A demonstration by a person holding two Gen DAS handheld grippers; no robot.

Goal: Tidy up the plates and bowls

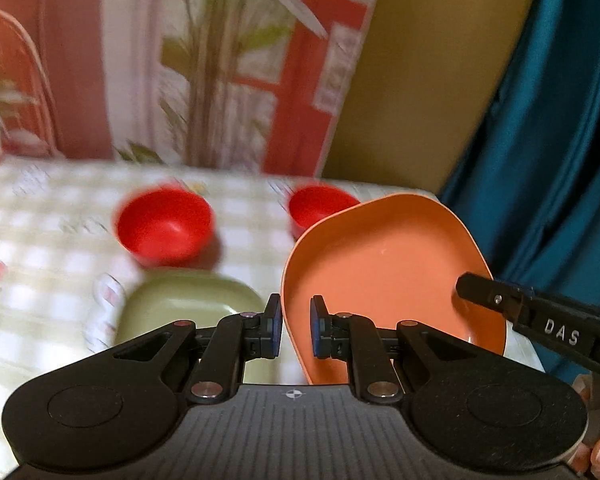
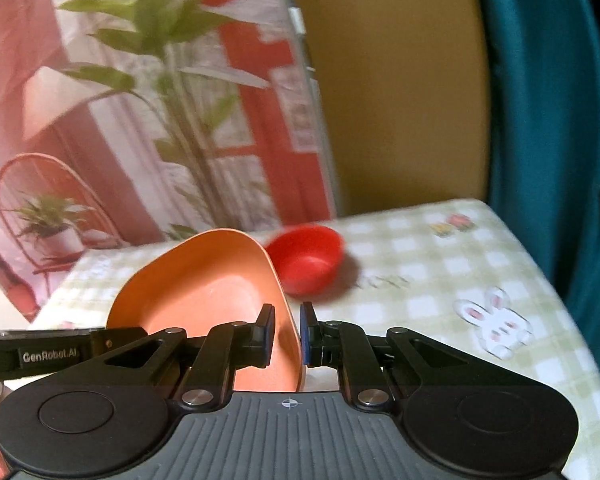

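Note:
An orange square plate [image 1: 384,276] is held tilted above the table between both grippers. My left gripper [image 1: 296,330] is shut on its left rim. My right gripper [image 2: 287,334] is shut on its right rim [image 2: 288,320]; it also shows in the left wrist view [image 1: 484,294]. A green square plate [image 1: 188,304] lies flat on the table below my left gripper. One red bowl [image 1: 165,225] stands behind the green plate. A second red bowl [image 1: 320,204] stands behind the orange plate, and shows in the right wrist view [image 2: 306,258].
The table has a green-and-white checked cloth [image 2: 440,280] with a rabbit print. A printed backdrop with a plant [image 1: 204,60] stands behind the table. A teal curtain [image 1: 560,140] hangs at the right, by the table's right edge.

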